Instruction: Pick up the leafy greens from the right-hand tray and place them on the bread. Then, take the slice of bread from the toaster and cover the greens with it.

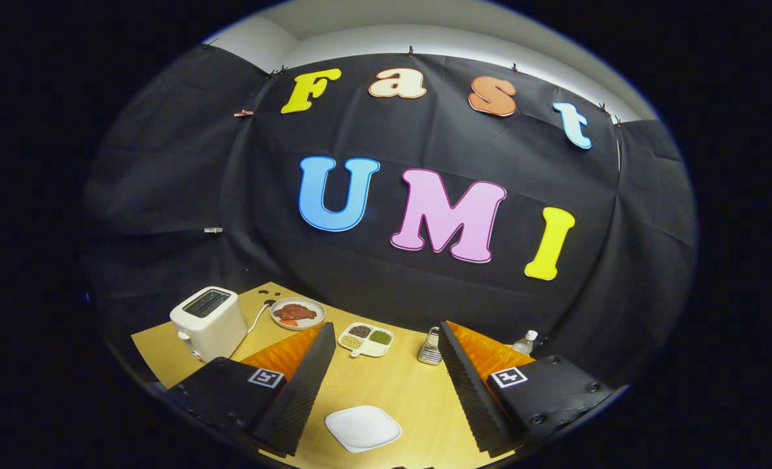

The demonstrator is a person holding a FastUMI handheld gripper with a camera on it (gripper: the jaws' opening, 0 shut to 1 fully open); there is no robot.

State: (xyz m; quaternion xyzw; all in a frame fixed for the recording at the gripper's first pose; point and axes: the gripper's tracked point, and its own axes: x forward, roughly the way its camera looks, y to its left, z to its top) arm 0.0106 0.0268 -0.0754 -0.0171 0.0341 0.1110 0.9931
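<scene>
My gripper [386, 326] is open, held above a wooden table [405, 391], and nothing is between its black ribbed fingers [294, 397]. A white toaster [206, 322] stands at the table's left end, just beyond the left finger; its top slots look dark and I cannot tell what is in them. Down between the fingers, close to me, lies a white square plate [363, 428] with nothing on it.
A round plate with red food [298, 313] sits behind the toaster. A small divided dish of beans and grains [366, 339] lies ahead between the fingertips. A small metal stand [430, 348] and a water bottle [526, 342] flank the right finger.
</scene>
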